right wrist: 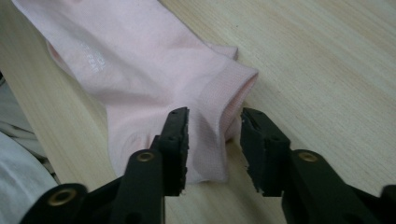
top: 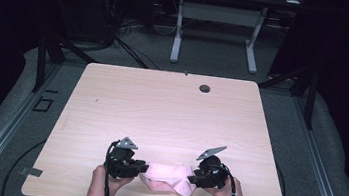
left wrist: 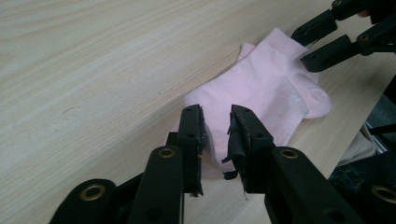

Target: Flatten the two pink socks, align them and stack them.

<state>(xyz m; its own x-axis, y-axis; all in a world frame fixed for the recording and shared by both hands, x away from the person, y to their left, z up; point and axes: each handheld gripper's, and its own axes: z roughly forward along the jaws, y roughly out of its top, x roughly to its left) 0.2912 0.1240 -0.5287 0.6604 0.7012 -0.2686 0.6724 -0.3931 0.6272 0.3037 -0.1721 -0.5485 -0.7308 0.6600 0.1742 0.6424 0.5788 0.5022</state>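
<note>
Pale pink knitted cotton ankle sock(s) [top: 169, 177], lying flat on light wood-grain table top [top: 161, 106] nr. its front edge, approx. centre; long axis runs left–right; appears to be two socks stacked, second edge peeking out behind, but cannot tell for sure; ribbed cuff [right wrist: 231, 93] at right end, opening slightly parted; rounded heel bulge [left wrist: 320, 100] on near side; faint white lettering [right wrist: 93, 58] on fabric, illegible; surface mostly smooth, few soft creases.

sock [top: 168, 177] on table [top: 161, 106] near edge | left gripper [top: 139, 168] at its left | right gripper [top: 193, 179] at its right
</note>
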